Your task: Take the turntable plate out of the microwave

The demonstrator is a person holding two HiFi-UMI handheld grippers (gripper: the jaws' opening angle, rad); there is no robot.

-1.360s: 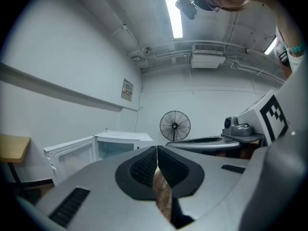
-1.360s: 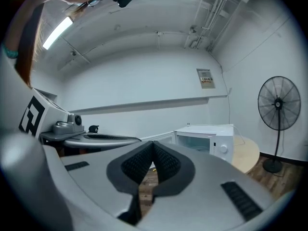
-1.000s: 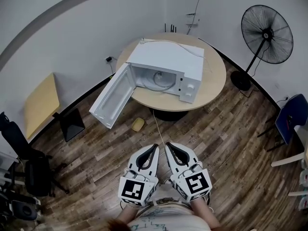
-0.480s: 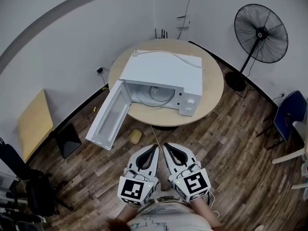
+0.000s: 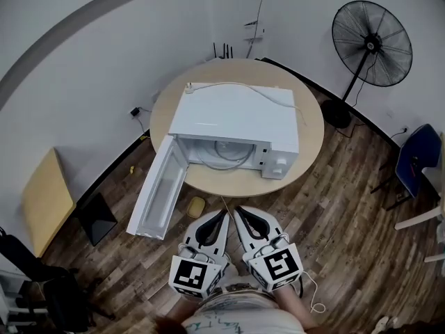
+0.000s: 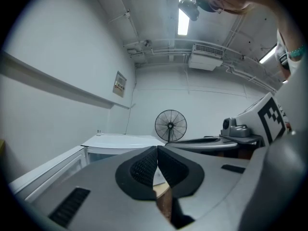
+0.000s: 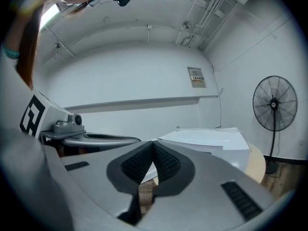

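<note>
head view: finds the turntable plate [image 5: 224, 152] lying flat on the floor of the microwave's cavity, only partly seen through the open front, a pale glass ring under the roof's shadow. touches nothing but the cavity floor, as far as can be told. places the white microwave [image 5: 233, 117] on a round wooden worktop [image 5: 311, 127], front turned toward the person, with the door [image 5: 158, 199] swung wide to the view's left and hanging out past the worktop's edge over the floor. notes the control panel [image 5: 278, 164] with its knobs at the right end of the front, and a white cable [image 5: 243, 85] trailing across the top.

moves outward to the left gripper [image 5: 224, 213] and the right gripper [image 5: 236, 210], held side by side over the wooden floor [image 5: 334, 214], tips near each other, pointing at the microwave, short of the worktop's near edge and well apart from the plate. reads from the left gripper view jaws pressed together with nothing between them; reads the same from the right gripper view, pads meeting, empty.

takes in, farther off, a small yellowish thing [image 5: 196, 207] on the floor below the door, a standing fan [image 5: 372, 33] by the wall at upper right, a blue chair [image 5: 417, 162] at the right edge and a tan board [image 5: 45, 200] at the left.
</note>
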